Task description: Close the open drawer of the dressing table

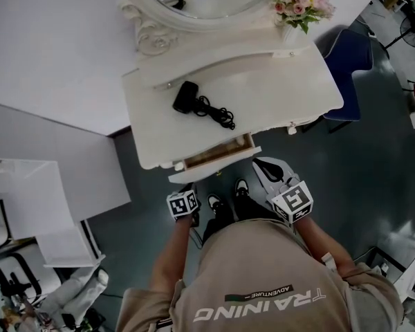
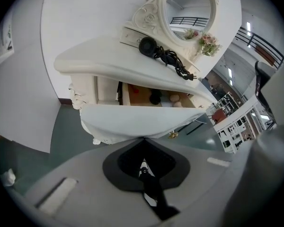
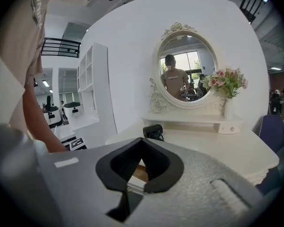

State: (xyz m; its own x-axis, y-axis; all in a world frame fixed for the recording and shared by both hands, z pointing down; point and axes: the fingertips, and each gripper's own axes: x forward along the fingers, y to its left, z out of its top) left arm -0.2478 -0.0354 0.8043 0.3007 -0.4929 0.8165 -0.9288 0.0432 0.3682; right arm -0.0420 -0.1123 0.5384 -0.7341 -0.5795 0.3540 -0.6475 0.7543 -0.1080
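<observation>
Dressing-table drawer [image 1: 218, 154] gapes just beyond left tongs [image 2: 143, 139] and right tongs [image 3: 142, 139], both closed.

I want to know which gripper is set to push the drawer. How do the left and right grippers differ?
The left gripper is toward the drawer's left end; the right gripper is by its right end. The left gripper's view is about level with the drawer; the right gripper's looks over the tabletop, so it seems higher. Both have jaws together, holding nothing.
</observation>
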